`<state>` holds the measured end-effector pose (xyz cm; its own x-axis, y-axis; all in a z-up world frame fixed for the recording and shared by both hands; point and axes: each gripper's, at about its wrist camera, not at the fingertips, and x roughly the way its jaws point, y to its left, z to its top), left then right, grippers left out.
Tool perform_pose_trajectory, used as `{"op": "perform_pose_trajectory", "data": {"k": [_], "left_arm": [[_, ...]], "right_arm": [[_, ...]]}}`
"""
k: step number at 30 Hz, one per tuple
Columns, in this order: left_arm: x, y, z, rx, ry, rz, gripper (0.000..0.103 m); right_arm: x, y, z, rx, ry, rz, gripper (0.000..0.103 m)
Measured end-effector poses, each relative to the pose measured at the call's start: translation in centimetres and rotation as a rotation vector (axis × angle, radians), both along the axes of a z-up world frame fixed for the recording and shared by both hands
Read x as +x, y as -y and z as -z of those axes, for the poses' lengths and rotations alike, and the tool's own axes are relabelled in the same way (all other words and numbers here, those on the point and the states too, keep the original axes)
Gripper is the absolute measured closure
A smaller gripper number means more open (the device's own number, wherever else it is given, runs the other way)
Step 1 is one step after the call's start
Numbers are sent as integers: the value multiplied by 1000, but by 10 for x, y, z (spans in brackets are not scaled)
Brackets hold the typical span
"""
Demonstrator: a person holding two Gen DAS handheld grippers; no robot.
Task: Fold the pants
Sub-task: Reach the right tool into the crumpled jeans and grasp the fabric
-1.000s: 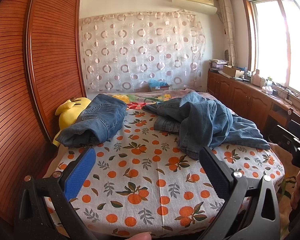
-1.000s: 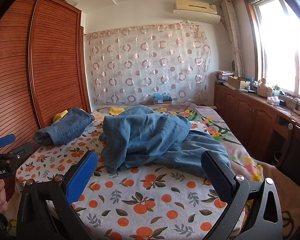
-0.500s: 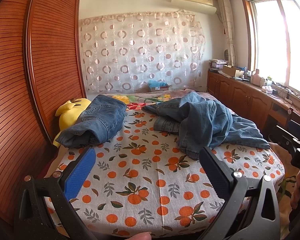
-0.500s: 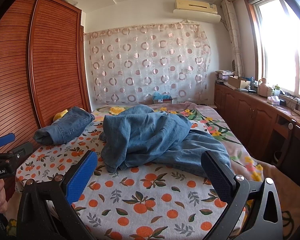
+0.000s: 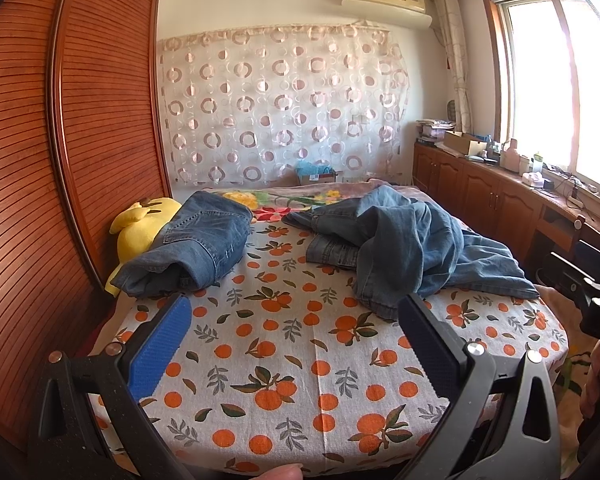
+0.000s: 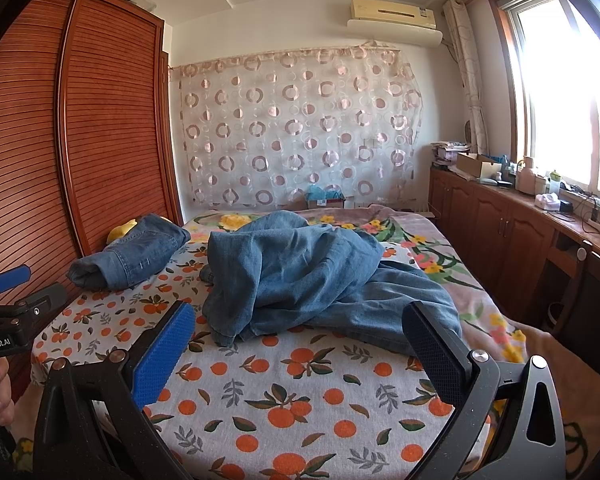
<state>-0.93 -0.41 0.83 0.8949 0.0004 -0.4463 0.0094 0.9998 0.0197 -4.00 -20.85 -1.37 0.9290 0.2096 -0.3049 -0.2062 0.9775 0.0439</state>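
A crumpled heap of blue denim pants [image 5: 404, 248] [image 6: 300, 280] lies unfolded on the bed's orange-print sheet [image 5: 300, 360] [image 6: 308, 392]. Another pair of jeans [image 5: 192, 248] [image 6: 136, 252], folded into a bundle, rests at the bed's left side. My left gripper [image 5: 294, 344] hovers open over the bed's near edge, short of the heap, with nothing between its fingers. My right gripper [image 6: 304, 350] is open too, just in front of the heap's near hem, holding nothing. Each gripper's body shows at the edge of the other's view.
A yellow plush toy [image 5: 140, 228] lies against the wooden wardrobe doors [image 5: 60, 160] on the left. Wooden cabinets [image 6: 500, 232] with clutter on top run under the window on the right. A patterned curtain [image 6: 300, 128] hangs behind the bed. Bare sheet spreads below both grippers.
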Motion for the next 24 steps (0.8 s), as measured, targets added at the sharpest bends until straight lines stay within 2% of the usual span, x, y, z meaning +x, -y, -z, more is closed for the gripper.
{"op": "perform_pose_trajectory", "data": {"k": [3,9,17,24], "left_arm": [[5,0,3,-12,-21,21,0],[39,-12,22,-12,-114,59,0],[83,-26,49,14,-163,71,0],[118,-27,62,17,-216,132,0]], "right_arm": [[4,-1,3,-3,-13,-13,0],[25,-4,6,-21,-58,-77,0],[73,-7,-3,-27,-95,-177,0],[114,-16,-5,-61,-142,-229,4]]}}
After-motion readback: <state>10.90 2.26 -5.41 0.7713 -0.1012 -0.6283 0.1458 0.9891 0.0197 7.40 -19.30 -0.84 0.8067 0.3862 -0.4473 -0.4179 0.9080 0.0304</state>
